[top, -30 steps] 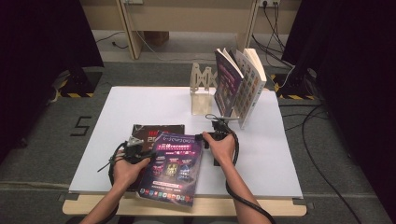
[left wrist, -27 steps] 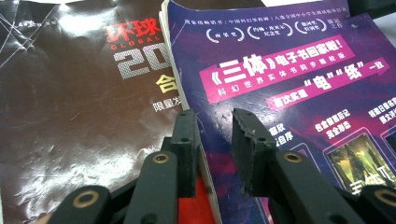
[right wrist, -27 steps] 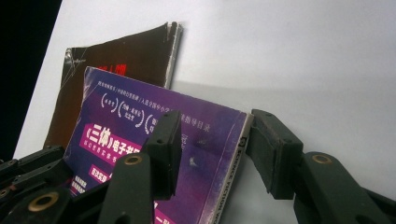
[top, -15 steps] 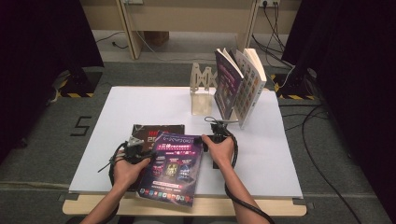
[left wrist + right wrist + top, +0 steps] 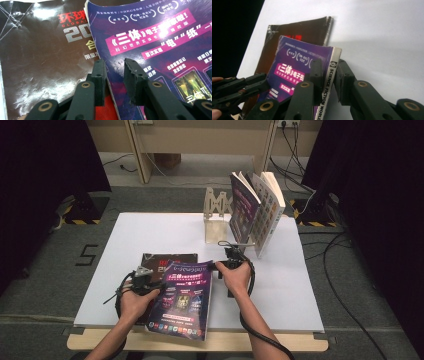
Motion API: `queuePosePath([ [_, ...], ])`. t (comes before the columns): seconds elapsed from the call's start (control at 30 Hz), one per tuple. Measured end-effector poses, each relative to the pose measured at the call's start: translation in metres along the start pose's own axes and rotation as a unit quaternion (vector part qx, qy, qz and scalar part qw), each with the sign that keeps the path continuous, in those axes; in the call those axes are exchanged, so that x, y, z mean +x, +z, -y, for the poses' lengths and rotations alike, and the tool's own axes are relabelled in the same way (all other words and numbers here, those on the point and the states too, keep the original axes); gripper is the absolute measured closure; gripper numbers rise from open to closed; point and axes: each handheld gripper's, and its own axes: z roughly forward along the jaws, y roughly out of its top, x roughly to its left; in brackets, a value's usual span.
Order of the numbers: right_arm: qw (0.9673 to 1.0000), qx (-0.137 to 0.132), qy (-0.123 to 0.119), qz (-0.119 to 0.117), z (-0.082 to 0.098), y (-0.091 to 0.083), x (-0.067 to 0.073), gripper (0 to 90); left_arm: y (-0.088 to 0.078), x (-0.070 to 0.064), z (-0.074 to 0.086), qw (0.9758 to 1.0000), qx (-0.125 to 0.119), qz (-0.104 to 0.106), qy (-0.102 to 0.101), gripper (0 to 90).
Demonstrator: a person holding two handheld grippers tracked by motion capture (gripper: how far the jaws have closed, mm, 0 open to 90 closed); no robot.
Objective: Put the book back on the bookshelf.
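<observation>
A purple magazine [image 5: 182, 297] lies tilted over a dark magazine [image 5: 162, 260] near the table's front edge. My left gripper [image 5: 156, 285] is shut on the purple magazine's left edge. In the left gripper view, the purple cover's [image 5: 155, 37] edge runs between the jaws of the left gripper [image 5: 113, 66], above the dark magazine [image 5: 37, 50]. My right gripper [image 5: 216, 268] is at the magazine's upper right corner. Its jaws have just been closing. In the right gripper view, the right gripper [image 5: 328, 67] clamps the white spine of the purple magazine [image 5: 294, 67]. The left gripper [image 5: 263, 80] holds the far side.
A wooden book stand [image 5: 217, 215] stands at the back of the white table [image 5: 300, 285], with upright books [image 5: 255, 212] leaning at its right. Cables lie on the floor to the right. Dark curtains hang on both sides.
</observation>
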Motion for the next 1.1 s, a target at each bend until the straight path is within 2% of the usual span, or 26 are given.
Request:
queuePosePath([
  [0.23, 0.9998, -0.016, 0.006, -0.009, -0.002, -0.007, 0.007, 81.1, -0.001, 0.001, -0.001, 0.9999, -0.004, 0.01, -0.002, 67.2],
  [0.47, 0.9993, -0.034, 0.009, -0.014, -0.004, -0.016, 0.01, 82.4, -0.006, 0.001, -0.004, 0.9995, -0.024, 0.012, -0.014, 63.2],
  [0.67, 0.9985, -0.051, 0.002, -0.019, -0.007, -0.026, 0.015, 83.2, -0.007, 0.001, -0.005, 0.9995, -0.025, 0.012, -0.014, 62.6],
  [0.7, 0.9982, -0.057, -0.007, -0.017, -0.008, -0.03, 0.016, 83.3, -0.007, 0.001, -0.005, 0.9995, -0.025, 0.013, -0.015, 62.4],
  [1.07, 0.9965, -0.08, -0.019, -0.019, -0.01, -0.039, 0.023, 83.4, -0.008, 0.003, -0.005, 0.9994, -0.028, 0.015, -0.017, 62.1],
  [1.1, 0.9957, -0.087, -0.026, -0.018, -0.011, -0.042, 0.023, 83.4, -0.008, 0.003, -0.005, 0.9994, -0.027, 0.015, -0.016, 62.1],
])
